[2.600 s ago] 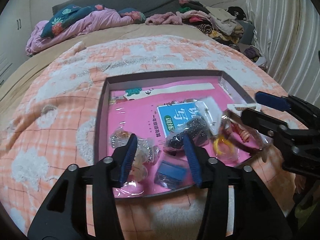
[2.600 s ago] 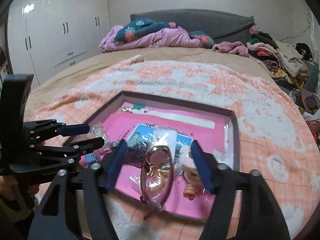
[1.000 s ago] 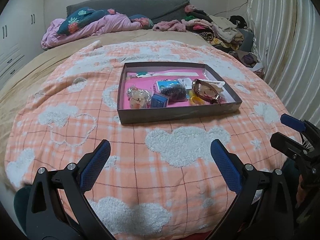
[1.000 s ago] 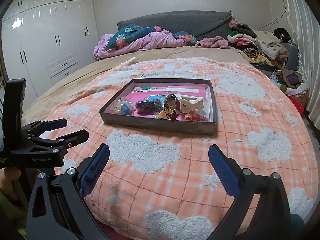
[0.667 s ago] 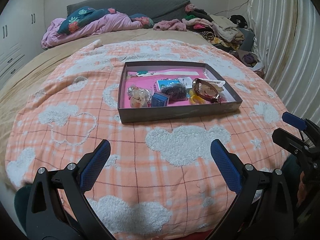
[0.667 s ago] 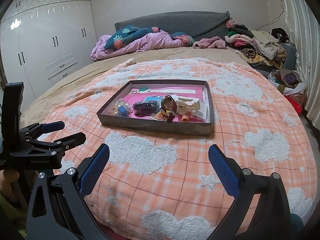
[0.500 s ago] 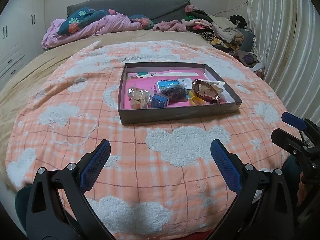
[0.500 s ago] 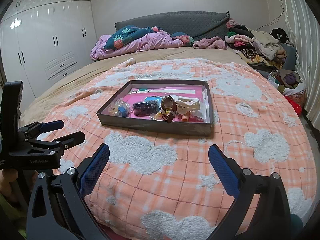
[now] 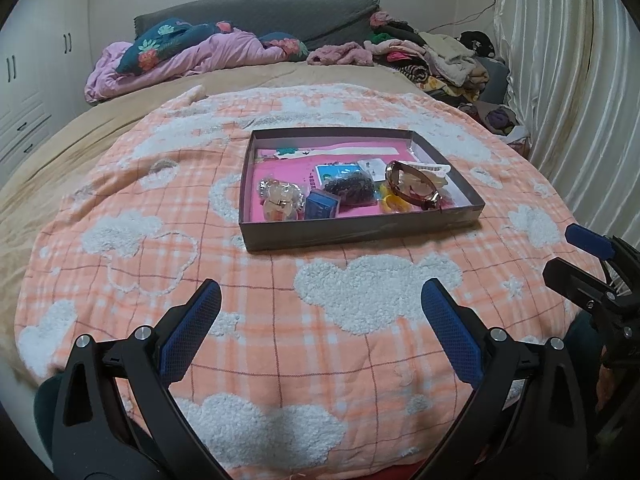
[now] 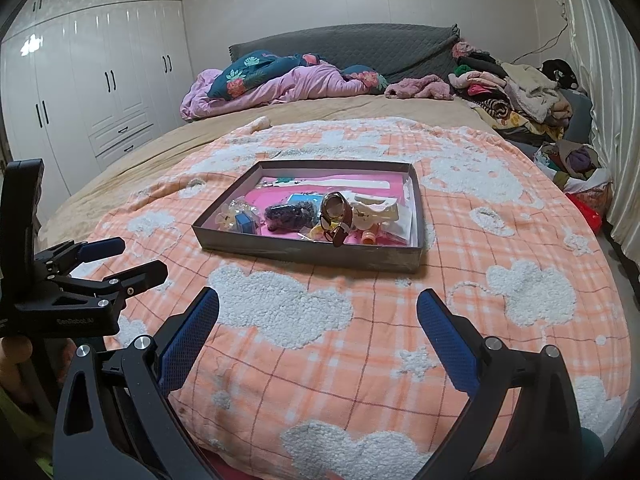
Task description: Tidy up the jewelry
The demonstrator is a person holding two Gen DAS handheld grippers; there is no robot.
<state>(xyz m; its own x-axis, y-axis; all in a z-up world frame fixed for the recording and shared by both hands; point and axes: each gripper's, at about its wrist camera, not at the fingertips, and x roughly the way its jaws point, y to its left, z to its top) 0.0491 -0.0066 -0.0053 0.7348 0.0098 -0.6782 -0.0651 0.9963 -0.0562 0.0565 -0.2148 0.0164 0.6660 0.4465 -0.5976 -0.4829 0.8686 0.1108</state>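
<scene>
A bed is covered by an orange plaid blanket (image 9: 280,320) with white fluffy clouds. A shallow grey tray (image 9: 360,232) with a pink liner is set mid-blanket, well ahead of both grippers. Inside it, the jewelry is bunched at the near half: brown sunglasses (image 9: 414,190) tilted at the right, a dark beaded bundle (image 9: 350,188) in the middle, a clear bagged trinket (image 9: 278,200) at the left, a small blue box (image 9: 322,206) just beside that, and a yellow ring piece (image 9: 394,204) under the glasses.

The left gripper (image 9: 320,320) is held low at the blanket's near edge, jaws spread wide, nothing between them. The right gripper (image 10: 318,318) is likewise released and empty, well apart from the tray.

Step judged: a pulled-back pause, either task end or a reset between picks. Items appear gathered, not sorted, so completion cannot be told. If more is wanted, a long reach forward over the tray wall would be called for, then a narrow pinch on one small piece.

Versus 2.6 s ago: both grippers were then over the tray, jaws narrower, right beside the items; the sunglasses lay between the right gripper's fingers. Over the last second little has changed.
</scene>
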